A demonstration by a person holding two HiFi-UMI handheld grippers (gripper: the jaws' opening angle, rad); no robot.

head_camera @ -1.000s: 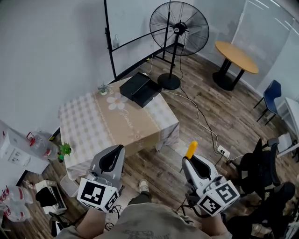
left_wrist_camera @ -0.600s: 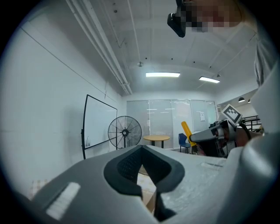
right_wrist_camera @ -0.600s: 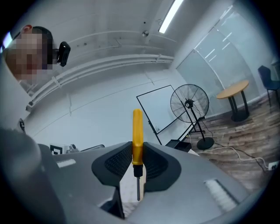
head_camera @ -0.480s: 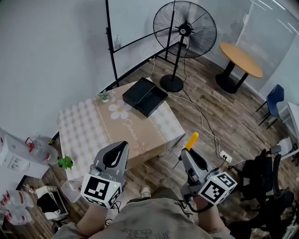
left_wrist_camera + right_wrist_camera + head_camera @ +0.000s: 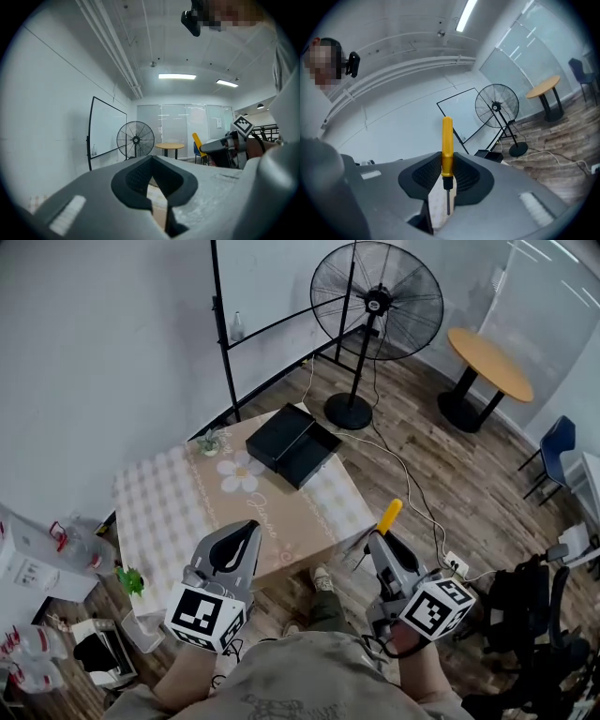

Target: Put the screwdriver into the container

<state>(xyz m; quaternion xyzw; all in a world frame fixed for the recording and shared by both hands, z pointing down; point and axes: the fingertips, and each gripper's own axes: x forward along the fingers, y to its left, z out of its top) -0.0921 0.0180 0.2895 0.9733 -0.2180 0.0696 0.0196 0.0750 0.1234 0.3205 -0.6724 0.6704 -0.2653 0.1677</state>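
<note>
In the head view, a black open container sits at the far right end of a table with a checked cloth. My right gripper is shut on a yellow-handled screwdriver, off the table's near right corner. The handle sticks out past the jaws. In the right gripper view the screwdriver stands upright between the pads of the right gripper, shaft towards the camera, with the container beyond. My left gripper is over the table's near edge, shut and empty; in its own view the left gripper's tips meet.
A tall black fan and a whiteboard stand stand behind the table. A round wooden table is at the far right. A cable and power strip lie on the floor near a black chair. Boxes and clutter fill the left.
Both grippers have moved forward towards the table, which now lies closer below them. The right gripper has rolled a little, still holding the screwdriver.
</note>
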